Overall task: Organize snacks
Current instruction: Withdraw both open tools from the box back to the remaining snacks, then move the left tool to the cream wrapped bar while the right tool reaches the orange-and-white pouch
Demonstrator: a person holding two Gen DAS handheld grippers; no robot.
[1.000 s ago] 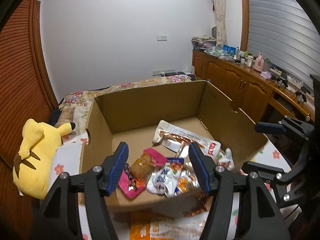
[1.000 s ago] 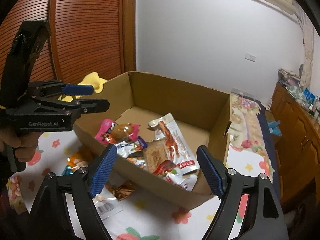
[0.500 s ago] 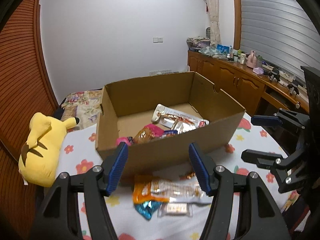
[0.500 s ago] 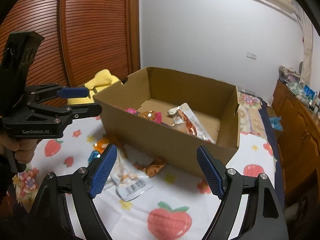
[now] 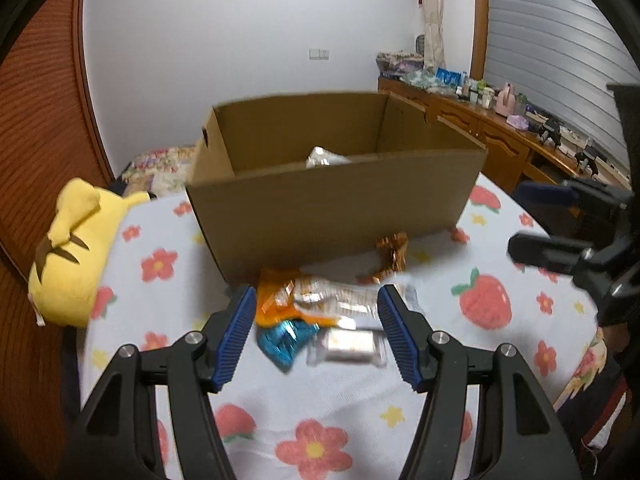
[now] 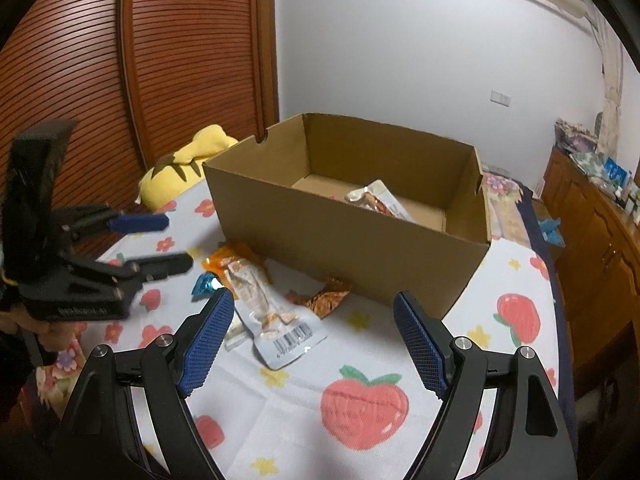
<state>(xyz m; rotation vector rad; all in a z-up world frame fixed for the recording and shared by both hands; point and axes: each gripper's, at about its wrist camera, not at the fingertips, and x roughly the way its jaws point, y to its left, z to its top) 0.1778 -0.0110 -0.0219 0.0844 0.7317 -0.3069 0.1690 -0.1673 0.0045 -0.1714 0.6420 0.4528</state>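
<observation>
Snack packet (image 6: 272,312) lies flat, barcode end toward the camera; both tools (image 5: 316,334) (image 6: 310,340) wide, holding nothing.

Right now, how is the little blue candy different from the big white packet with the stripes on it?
The blue candy is small, shiny and teal; the white packet is long, flat and pale, with orange print and a barcode. The candy sits nearer the left gripper; the packet reaches toward the right gripper. Both lie on the tablecloth, outside the cardboard box.
</observation>
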